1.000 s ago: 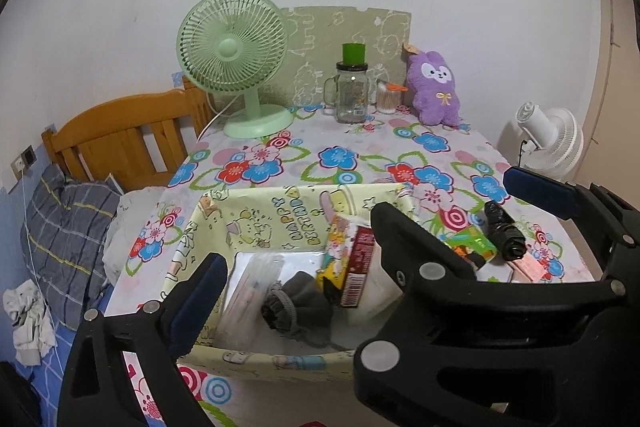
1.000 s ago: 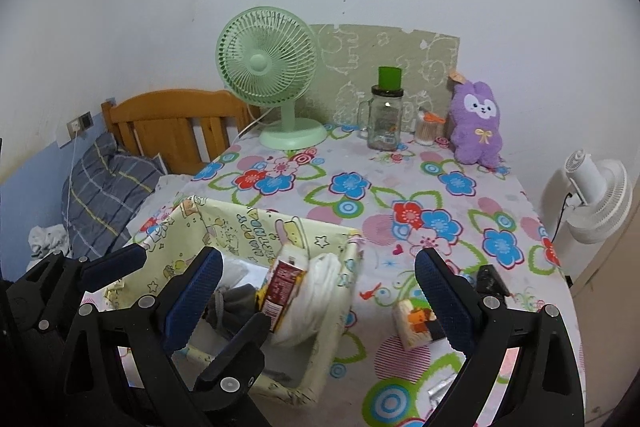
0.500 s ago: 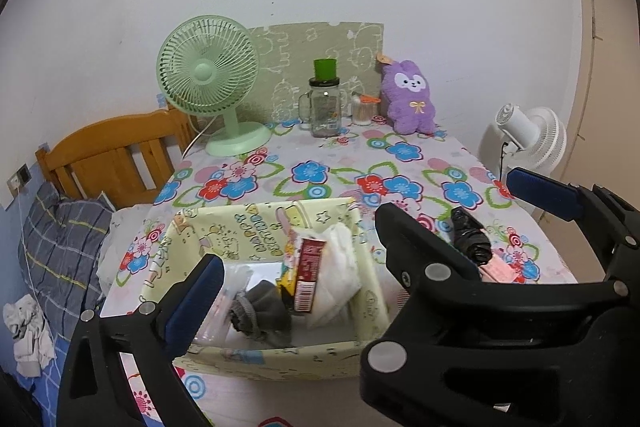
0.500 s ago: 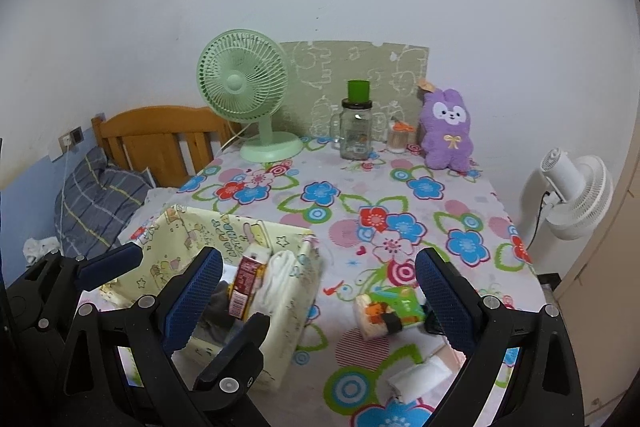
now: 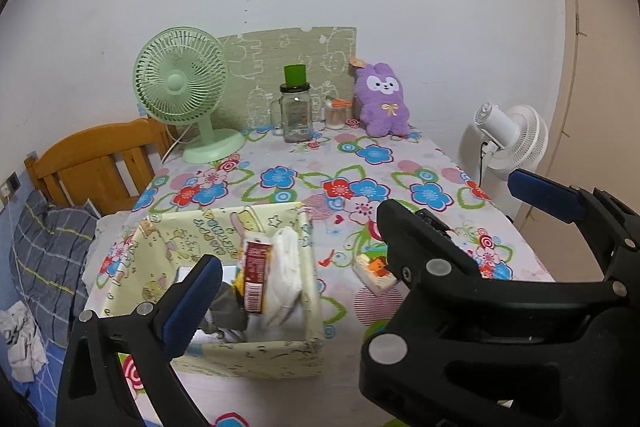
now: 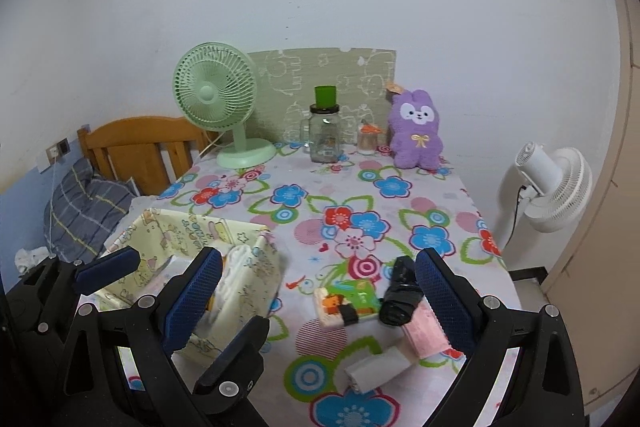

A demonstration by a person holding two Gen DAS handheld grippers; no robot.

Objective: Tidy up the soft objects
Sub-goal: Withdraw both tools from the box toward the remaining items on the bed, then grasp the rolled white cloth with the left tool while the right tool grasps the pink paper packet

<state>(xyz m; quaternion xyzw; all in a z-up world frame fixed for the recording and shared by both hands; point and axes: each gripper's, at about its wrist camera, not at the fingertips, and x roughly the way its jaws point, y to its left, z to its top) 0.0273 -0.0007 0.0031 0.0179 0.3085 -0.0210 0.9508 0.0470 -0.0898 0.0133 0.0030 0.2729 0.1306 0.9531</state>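
Observation:
A yellow cartoon-print fabric box (image 5: 260,351) stands at the near left of the floral table. It holds a white folded cloth (image 5: 286,275), a red packet (image 5: 254,275) and a grey sock (image 5: 224,307). My left gripper (image 5: 316,291) hovers open and empty above the box; the right gripper's black body hides its right finger. My right gripper (image 6: 318,295) is open and empty above loose items: an orange-and-green packet (image 6: 348,303), a black rolled bundle (image 6: 400,291), a pink cloth (image 6: 426,327) and a white roll (image 6: 376,371). A purple plush rabbit (image 6: 416,131) sits at the far edge.
A green desk fan (image 6: 216,95), a glass jar with a green lid (image 6: 325,135) and a small jar (image 6: 369,139) line the back by the wall. A white fan (image 6: 552,183) stands off the table's right side. A wooden headboard (image 5: 96,163) and plaid pillow (image 5: 44,259) lie left.
Both grippers have drawn back and upward from the box, so more of the table and the loose items at the right now show. Both stay open and empty.

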